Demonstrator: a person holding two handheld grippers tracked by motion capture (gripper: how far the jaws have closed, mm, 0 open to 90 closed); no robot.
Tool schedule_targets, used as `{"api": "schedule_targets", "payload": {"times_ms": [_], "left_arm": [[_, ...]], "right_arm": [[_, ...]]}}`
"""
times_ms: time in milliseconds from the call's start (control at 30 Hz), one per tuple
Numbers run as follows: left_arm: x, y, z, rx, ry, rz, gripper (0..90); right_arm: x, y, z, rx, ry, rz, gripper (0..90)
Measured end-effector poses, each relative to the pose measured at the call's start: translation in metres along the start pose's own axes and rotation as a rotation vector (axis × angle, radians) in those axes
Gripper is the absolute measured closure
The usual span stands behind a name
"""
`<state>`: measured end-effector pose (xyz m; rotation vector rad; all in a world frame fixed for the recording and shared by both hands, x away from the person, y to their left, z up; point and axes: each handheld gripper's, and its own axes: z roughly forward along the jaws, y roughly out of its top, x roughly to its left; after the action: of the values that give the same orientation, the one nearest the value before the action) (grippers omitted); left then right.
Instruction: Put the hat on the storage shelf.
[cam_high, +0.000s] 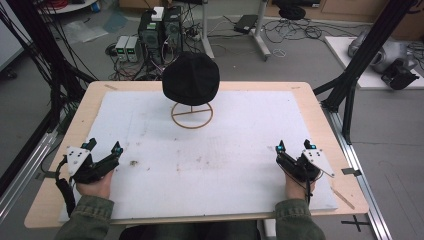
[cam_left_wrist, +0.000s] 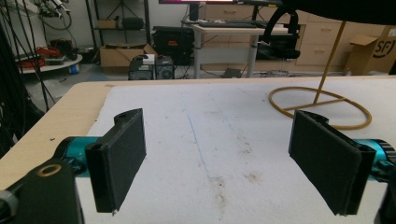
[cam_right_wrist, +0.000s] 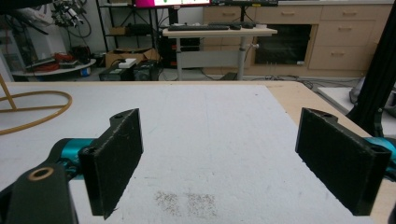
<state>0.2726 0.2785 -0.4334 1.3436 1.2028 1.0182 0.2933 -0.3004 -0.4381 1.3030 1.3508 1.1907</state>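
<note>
Black hat (cam_high: 191, 77) on stand (cam_high: 192, 115) looks soft, light; pinch its brim. Left gripper (cam_high: 104, 146) and right gripper (cam_high: 295, 145) both open, empty.

Olive-green cuffed sleeves are worn on both forearms. Each black tool, the left tool (cam_high: 104, 146) and the right tool (cam_high: 295, 146), is fitted with teal-tipped jaws, flat dark pads, a grey three-cornered plate and a trailing black cable.

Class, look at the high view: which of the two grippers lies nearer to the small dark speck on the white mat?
The left gripper. The dark speck lies just beside its jaws on the white mat, while the right gripper rests across the mat at the far side.
</note>
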Motion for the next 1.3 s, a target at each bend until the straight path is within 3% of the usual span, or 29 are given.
{"api": "schedule_targets", "payload": {"times_ms": [1300], "left_arm": [[0.0029,-0.0005,-0.0009,0.009,-0.001,-0.020,19.4]], "right_arm": [[-0.0014,-0.0025,0.0046,0.042,0.031,0.016,14.3]]}}
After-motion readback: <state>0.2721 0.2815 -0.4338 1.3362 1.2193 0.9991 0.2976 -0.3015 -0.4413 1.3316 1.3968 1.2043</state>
